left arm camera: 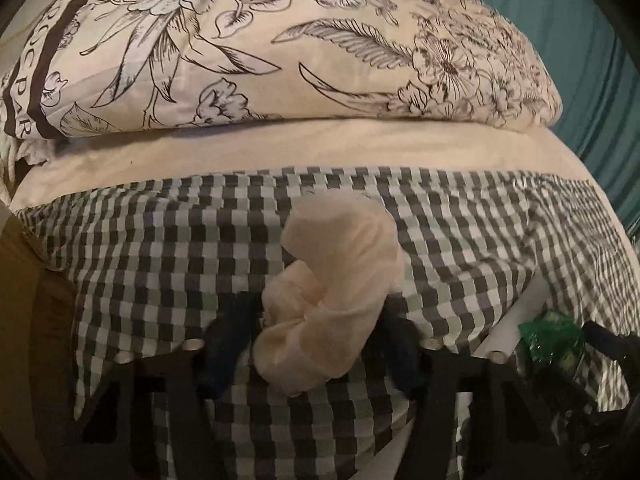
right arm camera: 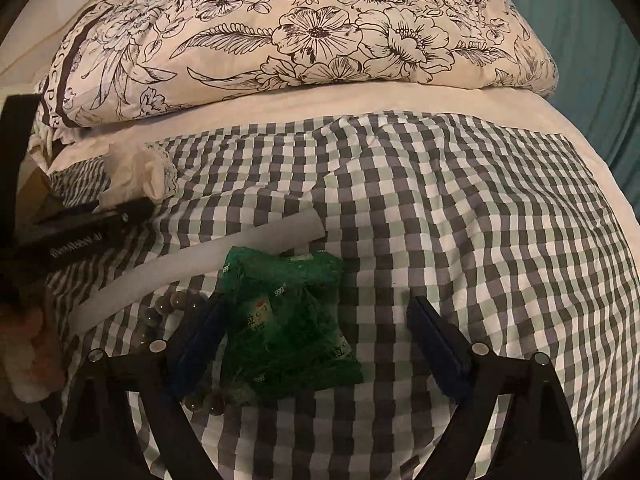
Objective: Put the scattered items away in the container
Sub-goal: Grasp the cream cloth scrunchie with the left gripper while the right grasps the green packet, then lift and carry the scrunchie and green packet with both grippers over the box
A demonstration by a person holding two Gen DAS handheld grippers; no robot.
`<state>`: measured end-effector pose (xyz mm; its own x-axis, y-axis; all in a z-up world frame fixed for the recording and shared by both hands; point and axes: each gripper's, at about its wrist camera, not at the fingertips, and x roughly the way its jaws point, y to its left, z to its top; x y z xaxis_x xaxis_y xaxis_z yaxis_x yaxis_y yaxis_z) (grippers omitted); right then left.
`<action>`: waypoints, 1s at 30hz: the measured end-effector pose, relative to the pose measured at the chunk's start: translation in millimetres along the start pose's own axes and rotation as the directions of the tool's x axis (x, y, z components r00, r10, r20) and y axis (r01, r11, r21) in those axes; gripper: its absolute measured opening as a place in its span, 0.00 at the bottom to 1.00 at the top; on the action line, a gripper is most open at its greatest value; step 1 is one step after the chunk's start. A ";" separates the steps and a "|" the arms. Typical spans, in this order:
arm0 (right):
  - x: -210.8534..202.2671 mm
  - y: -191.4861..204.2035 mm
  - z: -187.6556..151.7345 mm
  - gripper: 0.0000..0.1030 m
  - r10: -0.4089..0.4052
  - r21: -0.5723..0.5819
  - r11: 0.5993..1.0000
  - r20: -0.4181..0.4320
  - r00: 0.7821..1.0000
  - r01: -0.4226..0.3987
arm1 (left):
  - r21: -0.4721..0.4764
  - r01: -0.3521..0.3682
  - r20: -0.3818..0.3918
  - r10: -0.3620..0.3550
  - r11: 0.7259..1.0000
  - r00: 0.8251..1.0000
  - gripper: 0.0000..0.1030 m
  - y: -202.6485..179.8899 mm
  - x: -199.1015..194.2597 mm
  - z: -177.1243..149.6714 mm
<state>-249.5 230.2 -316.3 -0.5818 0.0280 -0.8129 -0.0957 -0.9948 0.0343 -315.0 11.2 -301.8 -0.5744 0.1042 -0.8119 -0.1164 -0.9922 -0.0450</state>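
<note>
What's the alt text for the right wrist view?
The right gripper stands open around a green packet lying on a checked cloth, its left finger beside the packet, its right finger apart. A white tube and glass marbles lie left; a floral pillow behind.

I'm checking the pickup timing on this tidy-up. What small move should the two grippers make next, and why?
Probably close both a little further. The left gripper already brackets the cream cloth bundle, and the right gripper straddles the green packet on the checked cloth, with a clear gap beside its right finger, so neither looks firmly pinched yet.
</note>
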 end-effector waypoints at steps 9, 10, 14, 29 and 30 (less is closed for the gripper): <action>-9.6 5.0 1.8 0.40 0.010 -0.011 1.000 -0.008 1.000 -0.010 | -0.019 0.009 -0.014 -0.009 1.000 1.000 0.18 2.3 -12.8 -1.3; -12.2 4.0 1.5 0.40 0.011 -0.008 1.000 -0.005 1.000 -0.011 | -0.020 0.004 -0.007 -0.004 1.000 1.000 0.16 3.1 -16.5 -1.6; -22.7 -2.5 -0.4 0.37 0.024 0.012 1.000 0.006 1.000 -0.024 | -0.025 0.017 0.007 -0.017 1.000 1.000 0.12 4.8 -31.4 -2.4; -97.6 -8.4 -18.5 0.33 0.039 0.060 0.997 0.070 0.997 -0.043 | 0.014 0.014 0.089 -0.016 1.000 0.996 0.12 -11.3 -116.7 -18.2; -106.0 -7.6 -20.4 0.33 0.038 0.061 0.997 0.078 0.996 -0.043 | 0.017 0.015 0.094 -0.017 1.000 0.995 0.12 -12.3 -123.4 -19.6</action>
<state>-170.6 232.8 -242.2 -0.6465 -0.0024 -0.7629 -0.1198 -0.9873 0.1046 -226.8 9.2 -212.5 -0.6461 0.1271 -0.7526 -0.1392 -0.9891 -0.0475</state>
